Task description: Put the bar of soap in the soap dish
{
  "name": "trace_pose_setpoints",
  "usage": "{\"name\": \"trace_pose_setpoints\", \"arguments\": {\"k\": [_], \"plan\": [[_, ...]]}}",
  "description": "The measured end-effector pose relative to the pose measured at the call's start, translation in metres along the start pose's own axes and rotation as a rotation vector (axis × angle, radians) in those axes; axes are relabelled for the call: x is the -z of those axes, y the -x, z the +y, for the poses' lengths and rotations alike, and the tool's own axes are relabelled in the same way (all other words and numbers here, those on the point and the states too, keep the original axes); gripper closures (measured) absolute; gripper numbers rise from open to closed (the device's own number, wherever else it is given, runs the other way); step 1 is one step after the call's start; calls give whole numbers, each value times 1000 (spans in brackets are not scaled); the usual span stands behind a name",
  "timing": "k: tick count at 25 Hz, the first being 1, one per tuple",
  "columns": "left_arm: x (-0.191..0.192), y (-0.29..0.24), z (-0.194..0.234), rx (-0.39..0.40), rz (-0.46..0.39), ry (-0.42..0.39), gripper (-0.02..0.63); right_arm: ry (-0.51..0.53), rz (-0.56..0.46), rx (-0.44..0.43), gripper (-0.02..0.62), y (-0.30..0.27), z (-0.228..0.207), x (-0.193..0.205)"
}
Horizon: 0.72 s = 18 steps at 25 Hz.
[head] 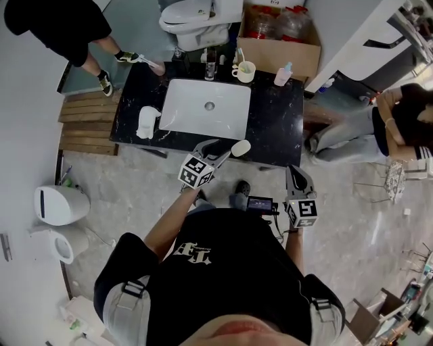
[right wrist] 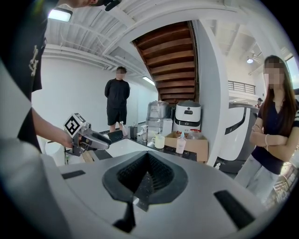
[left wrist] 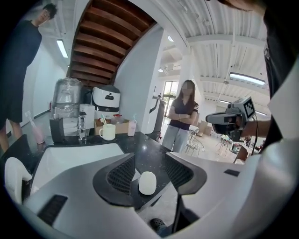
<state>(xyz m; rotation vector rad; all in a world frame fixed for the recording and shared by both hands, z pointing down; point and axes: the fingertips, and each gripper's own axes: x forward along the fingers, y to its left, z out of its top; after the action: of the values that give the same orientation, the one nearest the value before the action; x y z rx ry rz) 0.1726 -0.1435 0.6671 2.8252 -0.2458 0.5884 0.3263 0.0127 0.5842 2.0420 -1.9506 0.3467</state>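
Holding the left gripper (head: pixel 222 153) low at the front edge of the black counter (head: pixel 270 128), with its fingers spread open on either side of the bar of soap (left wrist: pixel 147 183) and not pressing on it. Seeing the soap lying flat on the counter top, close to the front edge and just in front of the front right corner of the white sink (head: pixel 189 108). Holding the right gripper (head: pixel 295 172) off the counter's front right corner, well apart from the soap, with its fingers closed together on nothing. Noticing a white thing (head: pixel 147 123) on the counter just left of the sink, well apart from the soap and too unclear to be called the soap dish for certain. Finding along the back of the counter a tap (head: pixel 210 64), a pale mug (head: pixel 245 70) with something upright in it, and a small pale bottle (head: pixel 283 73). Finding behind the counter an open cardboard box (head: pixel 277 47) and a white toilet (head: pixel 199 17). Being watched by a person in black (head: pixel 61 23) near the far left end of the counter and a person with folded arms (head: pixel 402 111) off its right end
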Motion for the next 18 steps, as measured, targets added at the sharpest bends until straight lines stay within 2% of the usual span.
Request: {"name": "trace_pose_setpoints", "arguments": {"k": [10,18], "plan": [[29,-67,-17,60,113,4,417,1,12,-7,588,6,-38,7],[81,-114,-9,51,341,-63,356,10,10,-14,588,1,-60,8]]}}
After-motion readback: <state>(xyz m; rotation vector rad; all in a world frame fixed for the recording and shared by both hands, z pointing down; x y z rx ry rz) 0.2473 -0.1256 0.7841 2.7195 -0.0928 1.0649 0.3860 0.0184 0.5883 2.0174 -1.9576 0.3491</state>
